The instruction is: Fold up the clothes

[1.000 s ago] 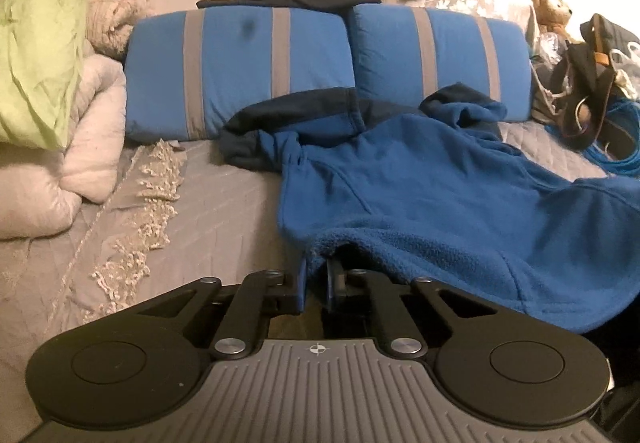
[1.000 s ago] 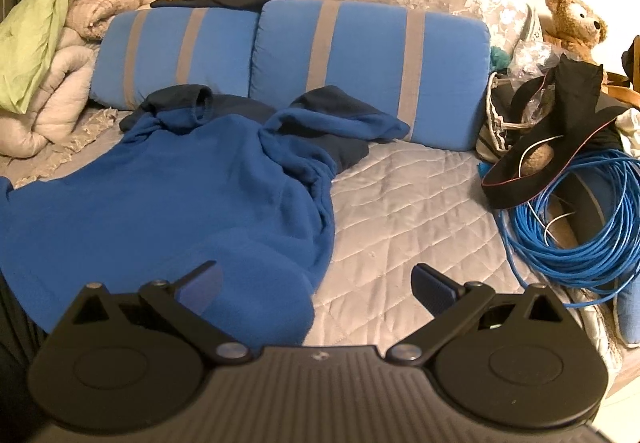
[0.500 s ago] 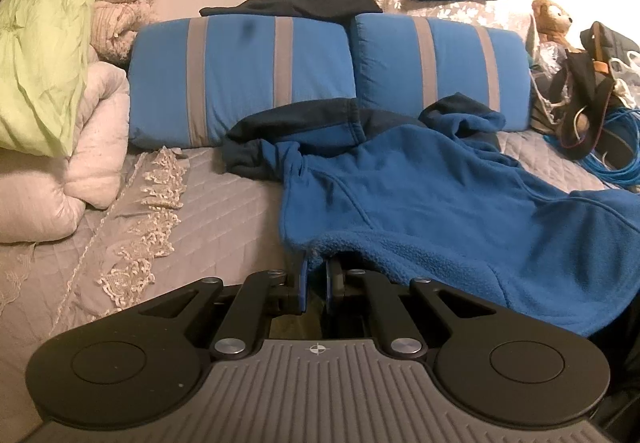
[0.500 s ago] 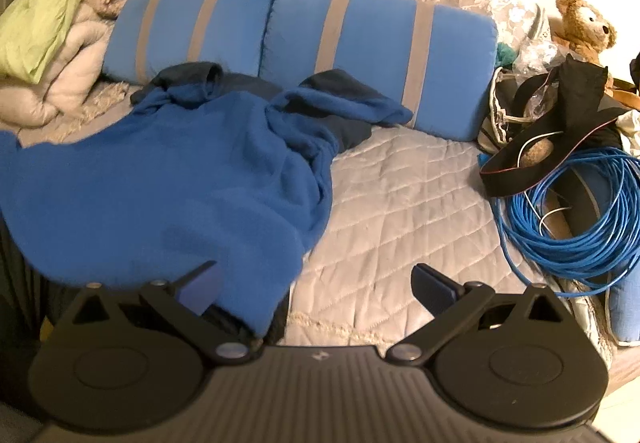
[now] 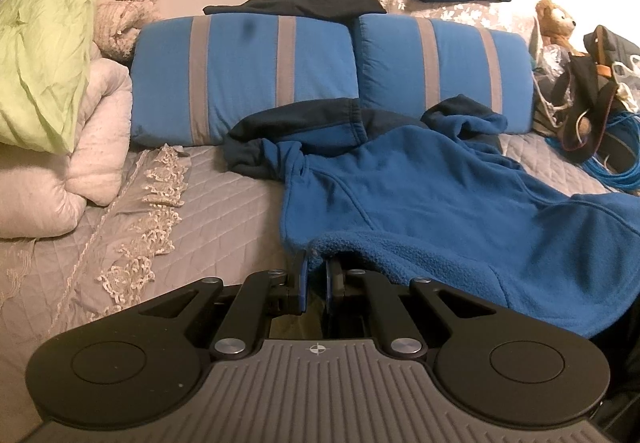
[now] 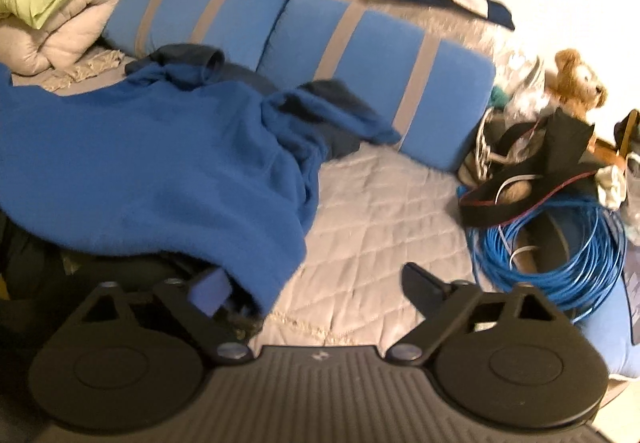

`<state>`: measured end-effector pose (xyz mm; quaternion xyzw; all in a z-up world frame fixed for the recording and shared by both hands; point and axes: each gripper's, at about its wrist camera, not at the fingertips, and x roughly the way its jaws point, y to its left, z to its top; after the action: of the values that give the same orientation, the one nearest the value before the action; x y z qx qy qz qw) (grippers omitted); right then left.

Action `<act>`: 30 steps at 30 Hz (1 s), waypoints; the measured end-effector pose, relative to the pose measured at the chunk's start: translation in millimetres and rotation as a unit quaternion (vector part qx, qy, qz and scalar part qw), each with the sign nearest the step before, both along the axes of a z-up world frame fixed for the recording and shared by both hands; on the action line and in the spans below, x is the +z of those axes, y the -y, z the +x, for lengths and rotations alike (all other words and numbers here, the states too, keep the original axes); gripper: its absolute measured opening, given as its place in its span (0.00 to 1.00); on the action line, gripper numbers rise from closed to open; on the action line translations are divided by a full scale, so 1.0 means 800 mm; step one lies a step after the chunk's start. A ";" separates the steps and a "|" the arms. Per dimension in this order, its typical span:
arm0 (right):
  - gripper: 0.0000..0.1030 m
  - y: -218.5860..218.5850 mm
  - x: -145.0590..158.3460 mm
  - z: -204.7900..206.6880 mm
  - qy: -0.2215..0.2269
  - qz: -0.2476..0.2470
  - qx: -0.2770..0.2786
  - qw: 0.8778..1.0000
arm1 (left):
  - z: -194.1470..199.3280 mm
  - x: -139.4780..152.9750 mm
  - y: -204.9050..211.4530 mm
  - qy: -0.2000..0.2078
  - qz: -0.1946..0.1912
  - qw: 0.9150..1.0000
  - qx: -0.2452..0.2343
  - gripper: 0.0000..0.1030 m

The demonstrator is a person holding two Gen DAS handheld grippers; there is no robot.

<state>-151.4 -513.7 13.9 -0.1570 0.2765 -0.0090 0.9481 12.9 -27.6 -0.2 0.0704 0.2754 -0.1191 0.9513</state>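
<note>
With the blue fleece sweatshirt (image 5: 420,195) spread mid-frame, the left gripper (image 5: 316,275) pinches its hem corner while the right gripper (image 6: 316,283) gapes beside the other corner, apparently needing to grip before folding.

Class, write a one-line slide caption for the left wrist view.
Left claw shut on the blue fleece sweater's hem, on a grey quilted bed.
</note>
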 end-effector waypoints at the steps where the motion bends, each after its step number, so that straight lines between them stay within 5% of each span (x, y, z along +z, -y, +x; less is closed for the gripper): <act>1: 0.78 -0.006 -0.001 0.001 0.003 -0.014 0.000 1.000 | 0.000 0.000 0.000 0.000 -0.001 1.000 0.000 0.09; 8: 0.30 -0.024 -0.010 0.014 -0.015 -0.041 0.002 0.999 | -0.003 0.000 -0.002 0.003 0.007 1.000 0.006 0.09; 11: 0.19 -0.018 -0.008 0.016 -0.016 -0.038 -0.018 0.999 | -0.008 0.002 0.000 0.007 0.021 1.000 0.016 0.09; 22: 0.17 -0.005 0.041 0.009 0.043 -0.043 -0.070 0.996 | -0.042 0.037 0.006 0.069 0.063 0.995 0.035 0.08; 30: 0.17 -0.017 0.069 -0.009 0.061 -0.075 -0.073 0.993 | -0.063 0.054 0.008 0.089 0.059 0.993 0.041 0.08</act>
<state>-158.6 -500.3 69.4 -0.2064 0.2273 -0.1082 0.9455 -37.3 -33.7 42.6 0.1252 0.1987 -0.0568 0.9704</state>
